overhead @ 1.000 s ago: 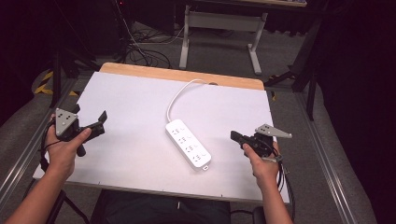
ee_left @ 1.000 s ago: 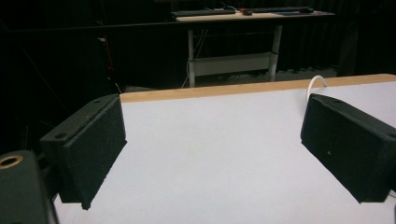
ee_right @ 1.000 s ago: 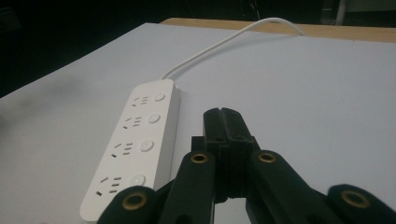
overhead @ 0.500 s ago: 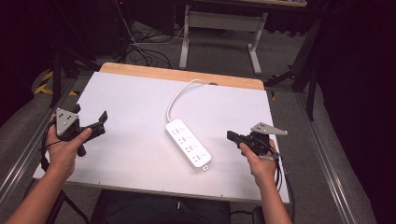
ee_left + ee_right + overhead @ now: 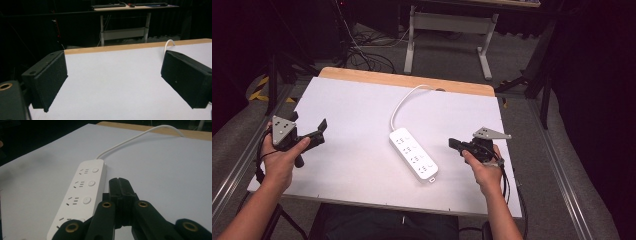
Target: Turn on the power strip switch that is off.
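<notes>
Left gripper (image 5: 314, 134): jaws wide, at the table's (image 5: 352, 107) left edge. Right gripper (image 5: 455, 144): jaws pressed together (holding nothing), beside white four-outlet power strip (image 5: 413, 154), cord (image 5: 404, 100) trailing.

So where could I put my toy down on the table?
Biggest bare patch: the white tabletop between the left gripper and the power strip. Another lies past the strip's white cable, up to the right far corner. It's tight between the strip and the right gripper.
</notes>
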The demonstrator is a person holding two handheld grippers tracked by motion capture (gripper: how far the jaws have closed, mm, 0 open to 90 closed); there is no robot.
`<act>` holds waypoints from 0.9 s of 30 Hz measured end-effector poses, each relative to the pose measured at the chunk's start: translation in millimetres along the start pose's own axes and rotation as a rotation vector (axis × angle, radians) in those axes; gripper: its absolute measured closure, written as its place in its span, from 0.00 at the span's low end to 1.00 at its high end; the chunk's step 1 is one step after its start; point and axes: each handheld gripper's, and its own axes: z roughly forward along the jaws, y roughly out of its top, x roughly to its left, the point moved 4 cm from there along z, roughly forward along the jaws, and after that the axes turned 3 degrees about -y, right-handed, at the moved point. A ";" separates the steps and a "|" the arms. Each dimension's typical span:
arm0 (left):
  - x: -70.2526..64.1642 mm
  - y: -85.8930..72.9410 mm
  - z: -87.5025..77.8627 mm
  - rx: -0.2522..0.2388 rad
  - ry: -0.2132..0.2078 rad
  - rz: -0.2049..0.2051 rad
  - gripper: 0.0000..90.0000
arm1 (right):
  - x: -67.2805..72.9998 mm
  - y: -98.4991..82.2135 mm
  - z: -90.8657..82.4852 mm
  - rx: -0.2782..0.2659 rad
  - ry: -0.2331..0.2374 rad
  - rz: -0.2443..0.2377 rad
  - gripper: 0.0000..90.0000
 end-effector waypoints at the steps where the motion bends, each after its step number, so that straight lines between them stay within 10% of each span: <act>1: -0.1 -0.1 0.1 0.000 0.000 0.001 0.08 | 2.4 1.0 2.7 0.003 0.016 -0.008 1.00; 27: -0.2 -0.3 0.5 0.005 -0.002 0.009 0.08 | 20.0 4.2 24.6 0.063 0.070 -0.077 1.00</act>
